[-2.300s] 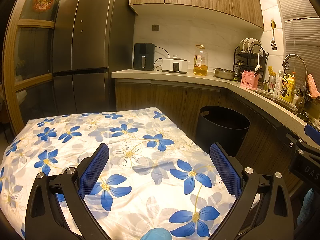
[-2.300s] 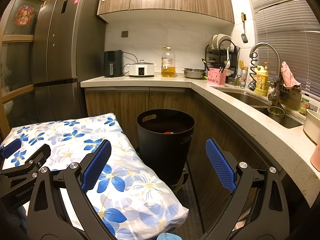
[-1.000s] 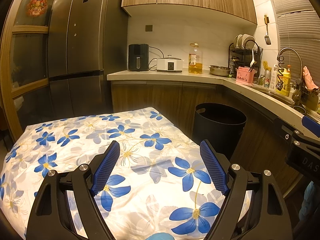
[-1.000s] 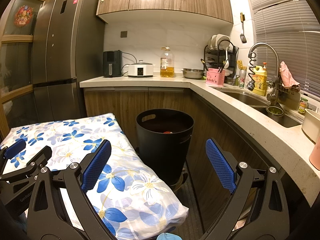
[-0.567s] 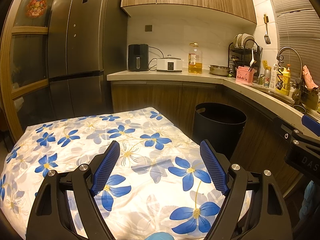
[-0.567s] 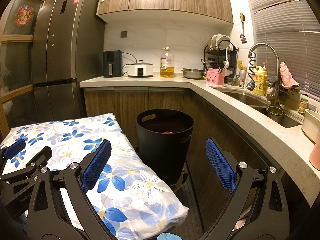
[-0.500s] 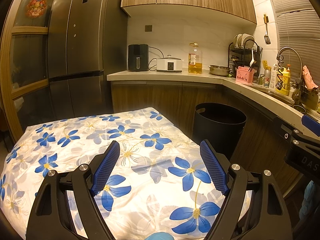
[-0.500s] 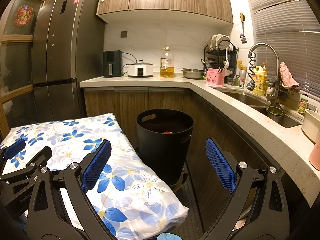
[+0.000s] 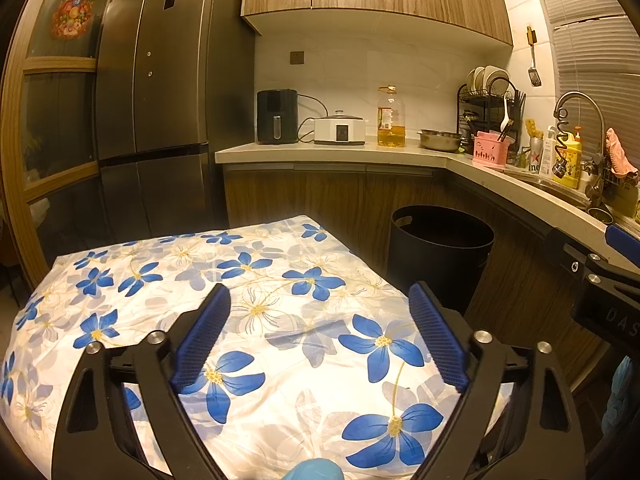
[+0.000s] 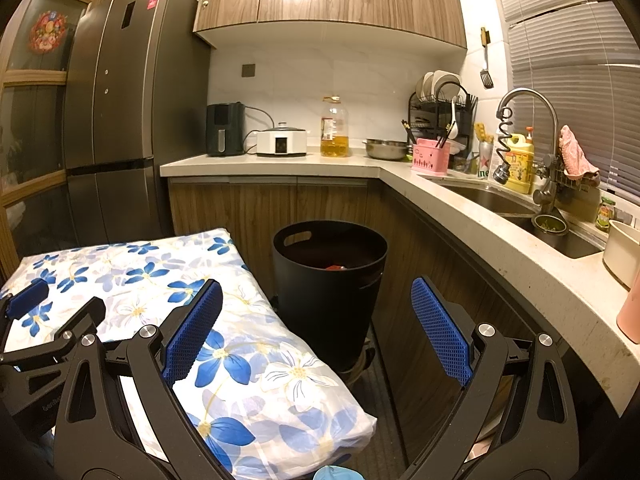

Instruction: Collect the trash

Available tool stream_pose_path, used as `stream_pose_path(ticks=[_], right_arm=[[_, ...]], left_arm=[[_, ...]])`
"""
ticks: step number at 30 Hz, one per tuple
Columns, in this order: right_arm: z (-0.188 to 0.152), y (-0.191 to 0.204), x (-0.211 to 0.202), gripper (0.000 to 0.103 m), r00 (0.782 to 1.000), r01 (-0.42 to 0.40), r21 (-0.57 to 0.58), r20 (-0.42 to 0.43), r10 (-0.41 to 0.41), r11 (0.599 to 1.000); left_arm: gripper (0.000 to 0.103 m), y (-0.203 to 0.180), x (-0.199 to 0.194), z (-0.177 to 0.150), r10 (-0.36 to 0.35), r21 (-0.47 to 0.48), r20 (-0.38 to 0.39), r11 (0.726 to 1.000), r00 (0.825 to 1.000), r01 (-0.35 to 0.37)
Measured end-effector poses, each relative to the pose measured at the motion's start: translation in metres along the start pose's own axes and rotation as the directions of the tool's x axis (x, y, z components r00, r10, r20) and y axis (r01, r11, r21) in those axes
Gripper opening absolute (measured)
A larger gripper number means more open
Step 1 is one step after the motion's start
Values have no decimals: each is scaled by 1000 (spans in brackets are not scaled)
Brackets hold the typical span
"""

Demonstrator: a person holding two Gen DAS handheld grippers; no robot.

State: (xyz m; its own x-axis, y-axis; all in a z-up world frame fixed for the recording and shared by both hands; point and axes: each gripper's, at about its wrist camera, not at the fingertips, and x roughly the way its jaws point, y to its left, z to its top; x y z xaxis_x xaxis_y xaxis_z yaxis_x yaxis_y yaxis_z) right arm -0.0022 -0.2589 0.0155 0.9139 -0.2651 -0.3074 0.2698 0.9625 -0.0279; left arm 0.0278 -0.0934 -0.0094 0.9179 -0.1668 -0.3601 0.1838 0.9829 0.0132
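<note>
Low in the left wrist view, find the left tongs point(image 9: 319, 291) spread wide, having just been opening, with nothing between the blue pads and only flowered cloth point(image 9: 272, 264) beneath. Low in the right wrist view, find the right tongs point(image 10: 317, 285) likewise spread and empty, aimed at the black bin point(image 10: 330, 300) at centre frame.

Look past the tips: no loose trash on the cloth in either view, only a red scrap point(image 10: 335, 267) lying inside the bin, just under its far rim. Judge the step as a search for the next piece, or possibly the finish.

Keep both tongs wide while scanning, ready to straddle whatever turns up. Sweep slowly along the cloth's edges and over the dark floor at the bin's foot, lower centre, where dim light could hide small bits. Stay clear of the counter point(image 10: 480, 216) along the right of the frame, crowded near the sink with bottles and a dish rack. Approach any find from above, centre it between the pads, then close gently.
</note>
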Motion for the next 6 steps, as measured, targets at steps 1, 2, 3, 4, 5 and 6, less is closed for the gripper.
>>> stream_pose_path(ticks=[1, 2, 3, 4, 5, 6], right_arm=[[1, 0, 0, 94, 1000, 1, 1, -1, -1, 1000], [1, 0, 1, 94, 1000, 1, 2, -1, -1, 1000], [2, 0, 1, 94, 1000, 1, 3, -1, -1, 1000], [2, 0, 1, 94, 1000, 1, 2, 0, -1, 1000], [2, -1, 1, 94, 1000, 2, 2, 1, -2, 1000], [3, -1, 1, 94, 1000, 2, 2, 2, -2, 1000]], left_arm=[[90, 0, 0, 1, 9, 3, 0, 1000, 1000, -9], [93, 0, 0, 1, 17, 1, 0, 1000, 1000, -17], [94, 2, -1, 2, 15, -4, 2, 1000, 1000, -15], [94, 4, -1, 2, 12, -14, 2, 1000, 1000, -12], [94, 5, -1, 3, 10, -21, 1, 1000, 1000, -10], [94, 7, -1, 3, 11, -29, 0, 1000, 1000, -11]])
